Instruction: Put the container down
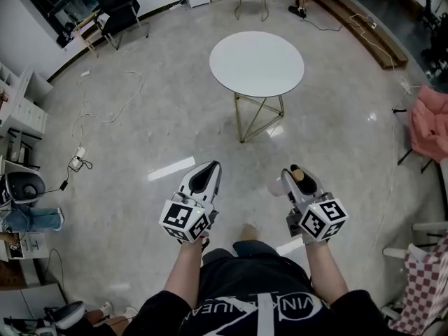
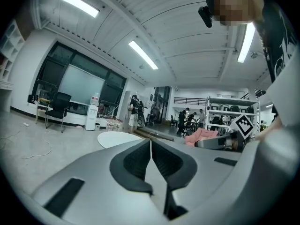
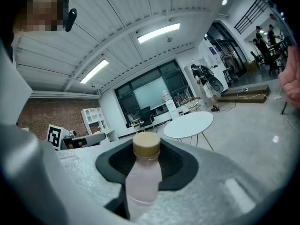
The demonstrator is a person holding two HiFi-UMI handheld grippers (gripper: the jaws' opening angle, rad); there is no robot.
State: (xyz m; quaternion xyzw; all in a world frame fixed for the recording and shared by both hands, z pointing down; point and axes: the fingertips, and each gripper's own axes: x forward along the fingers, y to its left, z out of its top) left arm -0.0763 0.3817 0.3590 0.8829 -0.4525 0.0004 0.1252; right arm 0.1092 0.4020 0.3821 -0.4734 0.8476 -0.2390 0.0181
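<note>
The container is a small pale pink bottle [image 3: 142, 177] with a tan cap. It stands between the pads of my right gripper [image 3: 147, 159], which is shut on its body. In the head view that right gripper [image 1: 299, 176] is held at waist height over the floor, and the bottle's tan cap [image 1: 299, 176] shows in its jaws. My left gripper [image 1: 206, 171] hangs beside it to the left. In its own view the left gripper [image 2: 151, 156] has its jaws pressed together with nothing between them. A round white table [image 1: 257, 63] on gold wire legs stands ahead, well beyond both grippers.
The table [image 3: 189, 124] lies ahead and slightly right of the bottle. Cables [image 1: 105, 114] trail over the grey floor at the left, near white shelves [image 1: 21, 107]. A pink cloth on a chair [image 1: 428, 121] stands at the right, and a checked cloth [image 1: 423, 285] at the lower right.
</note>
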